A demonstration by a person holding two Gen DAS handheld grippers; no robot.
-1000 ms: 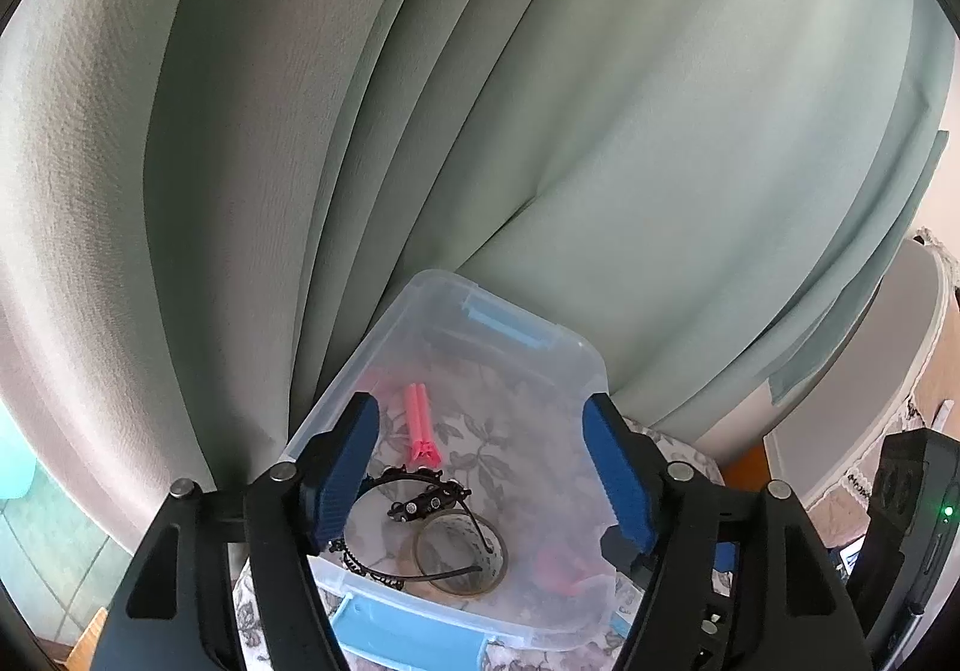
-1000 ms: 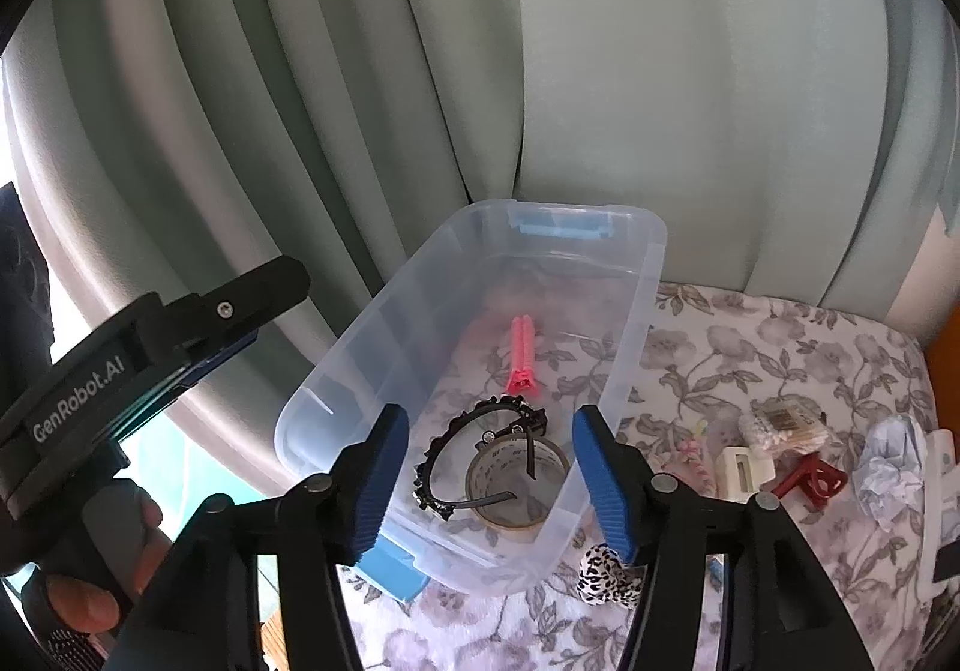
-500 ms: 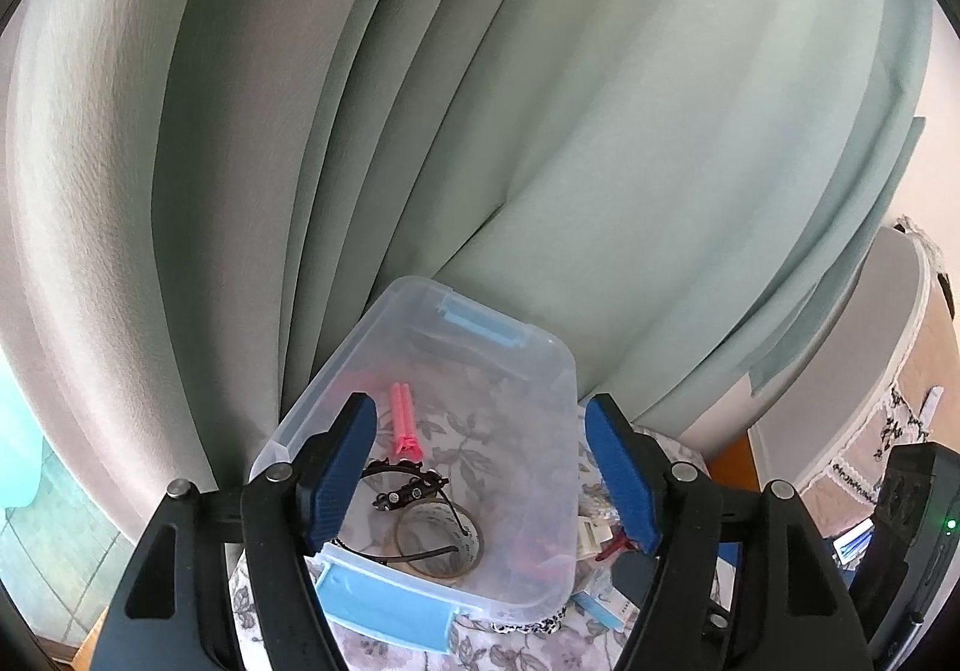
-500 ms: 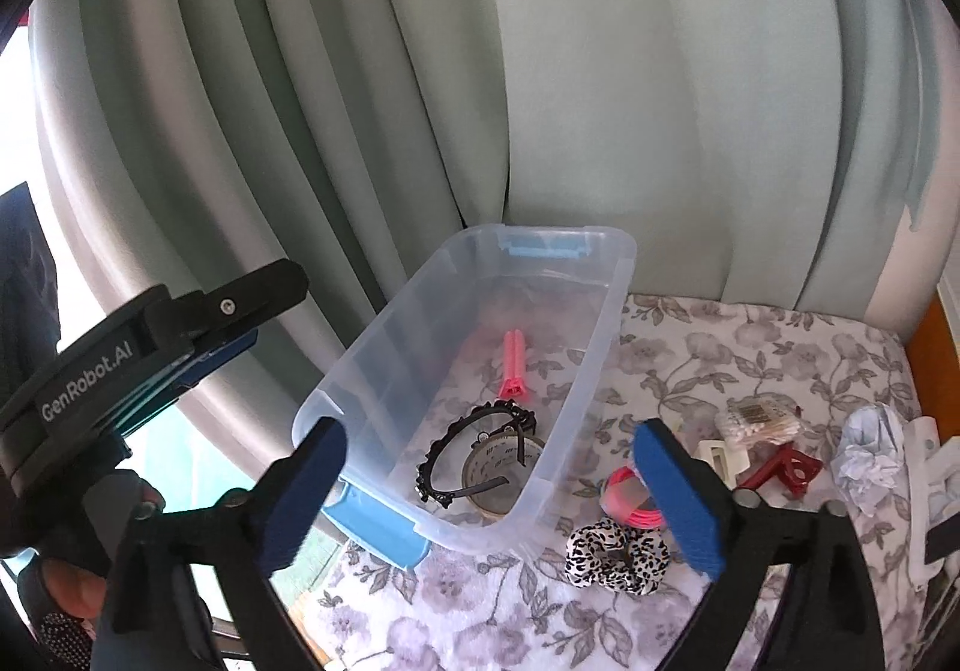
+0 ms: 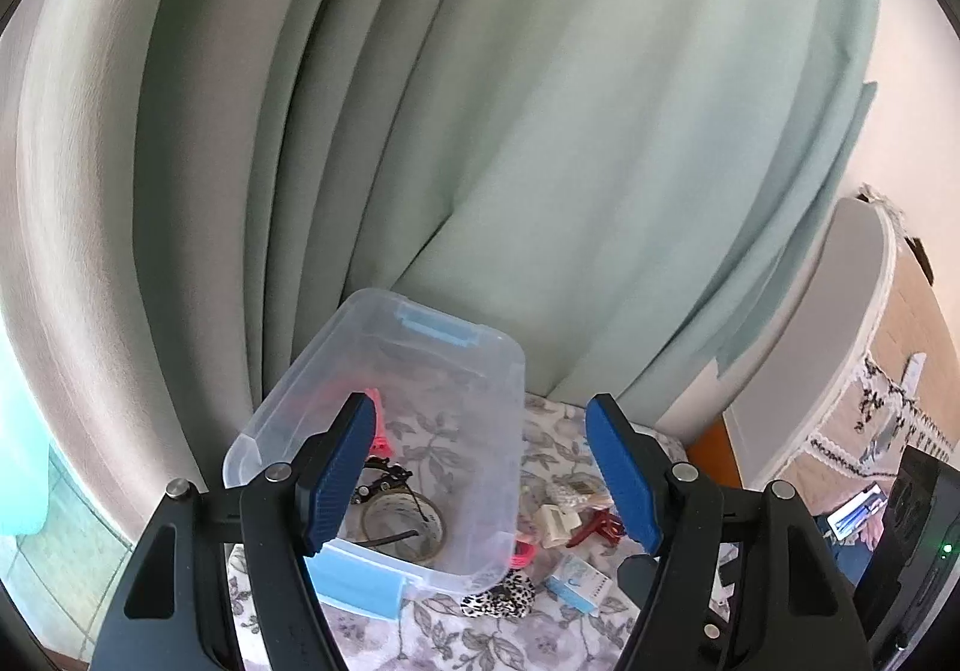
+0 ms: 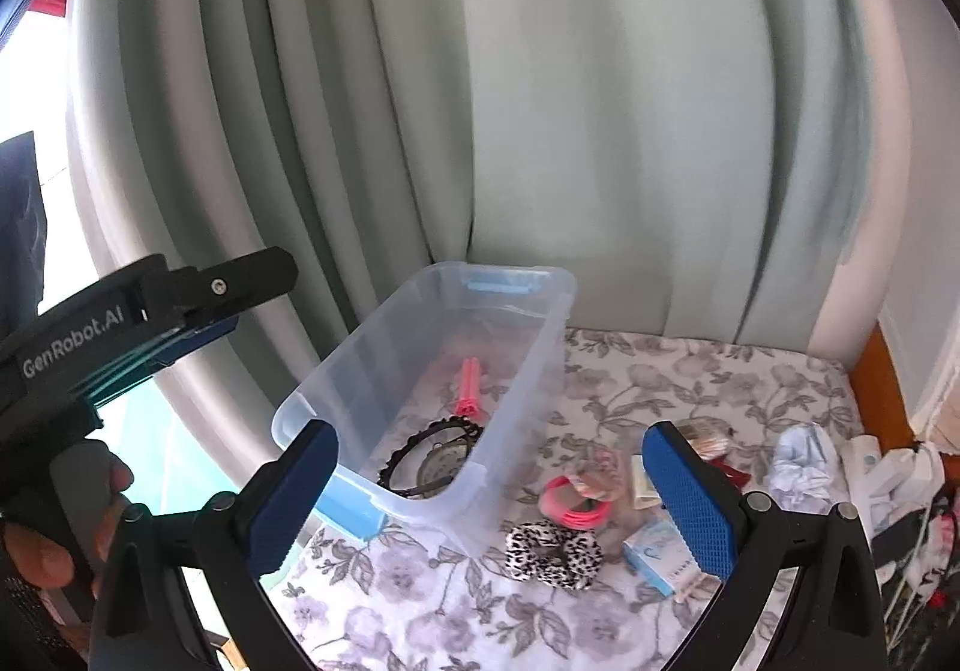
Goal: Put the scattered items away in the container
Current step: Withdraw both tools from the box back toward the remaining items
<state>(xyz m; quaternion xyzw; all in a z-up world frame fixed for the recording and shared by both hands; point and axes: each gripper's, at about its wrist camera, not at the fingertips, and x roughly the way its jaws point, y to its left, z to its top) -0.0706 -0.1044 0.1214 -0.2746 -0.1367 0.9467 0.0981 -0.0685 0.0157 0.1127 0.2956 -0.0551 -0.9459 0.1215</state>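
A clear plastic container (image 5: 480, 491) with blue latches stands on the flowered cloth by the curtain. In it lie a pink stick (image 6: 469, 386), a black toothed headband (image 6: 432, 434) and a tape roll (image 5: 402, 518). To its right on the cloth lie a leopard scrunchie (image 6: 552, 548), pink hair ties (image 6: 570, 503), a small blue-and-white box (image 6: 657, 551) and a red clip (image 5: 600, 527). My left gripper (image 5: 480, 413) hangs open above the container's near end, nothing between its pads. My right gripper (image 6: 491, 434) stands wide open and empty, above the container's right wall.
Pale green curtains (image 6: 540, 101) hang close behind the container. A crumpled tissue (image 6: 801, 458) and white clutter (image 6: 876, 467) lie at the cloth's right end. A hand (image 6: 72, 521) holds the left gripper's handle at the left of the right wrist view. An orange wooden edge (image 6: 870, 383) borders the cloth.
Both grippers have drawn back and upward from the container, which now looks smaller. The right jaws have spread from half width to wide. More loose items on the cloth have come into view.
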